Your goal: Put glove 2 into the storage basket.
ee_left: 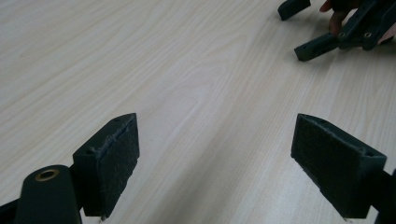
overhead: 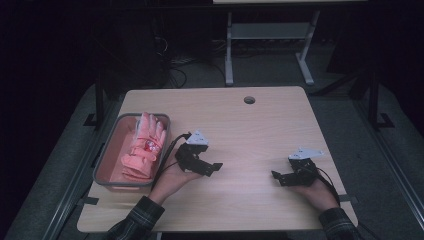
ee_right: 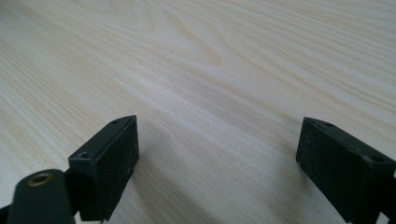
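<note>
Spreading wide across the high view, the desk point(overhead: 260, 130) is pale wood with a round grommet hole point(overhead: 249, 100) near its far edge at about 12 o'clock. At the desk's 9 o'clock sits a grey bin point(overhead: 106, 155), long side running near to far. Pink gloves point(overhead: 145, 147) lie piled inside it, against its right wall, with the glove tips pointing to the far end.

The left gripper point(overhead: 212, 168) rests low over the desk just right of the bin, held in the left hand point(overhead: 172, 177). Its fingers point(ee_left: 112, 163) stand wide apart with nothing between them but bare wood. They point toward 3 o'clock, so the gloves lie behind them at roughly 9 o'clock, close by but not touching.

The right gripper point(overhead: 278, 178) sits at the desk's 4 o'clock, in the right hand point(overhead: 315, 192). Its fingers point(ee_right: 109, 163) are likewise spread wide and empty, aimed toward 9 o'clock at the left gripper. The gloves are well apart from them, across the desk. In the left gripper view the right gripper point(ee_left: 303, 28) shows at the upper right, fingers parted.
</note>
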A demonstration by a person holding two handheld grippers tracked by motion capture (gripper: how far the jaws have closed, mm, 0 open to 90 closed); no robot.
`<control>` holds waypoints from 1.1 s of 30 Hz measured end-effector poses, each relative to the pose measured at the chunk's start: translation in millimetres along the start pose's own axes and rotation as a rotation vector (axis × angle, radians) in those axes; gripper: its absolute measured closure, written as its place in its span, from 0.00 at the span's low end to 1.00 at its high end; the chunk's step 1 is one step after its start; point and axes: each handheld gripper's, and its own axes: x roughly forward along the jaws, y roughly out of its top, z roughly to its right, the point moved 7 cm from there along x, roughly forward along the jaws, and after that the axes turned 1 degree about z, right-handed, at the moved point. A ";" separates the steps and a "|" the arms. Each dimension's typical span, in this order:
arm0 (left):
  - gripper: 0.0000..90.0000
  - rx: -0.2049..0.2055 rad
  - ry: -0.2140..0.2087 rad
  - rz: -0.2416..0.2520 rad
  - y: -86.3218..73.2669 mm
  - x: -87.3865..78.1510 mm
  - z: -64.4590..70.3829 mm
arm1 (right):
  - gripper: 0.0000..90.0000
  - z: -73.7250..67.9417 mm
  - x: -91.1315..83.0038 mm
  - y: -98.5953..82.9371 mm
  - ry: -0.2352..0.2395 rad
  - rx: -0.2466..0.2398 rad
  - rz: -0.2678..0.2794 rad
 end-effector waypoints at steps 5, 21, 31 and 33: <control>0.16 0.028 0.005 -0.043 -8.1 14.6 8.9 | 0.14 0.0 0.0 0.0 0.000 0.000 0.000; 0.15 0.064 0.009 -0.103 -33.4 51.4 23.7 | 0.14 0.0 0.0 0.0 0.000 0.000 0.000; 0.14 0.093 0.010 -0.061 -42.5 63.6 24.4 | 0.14 0.0 0.0 0.0 0.000 -0.001 0.000; 0.14 0.098 0.002 -0.039 -43.2 63.9 23.2 | 0.14 0.0 0.0 0.0 0.000 -0.001 0.000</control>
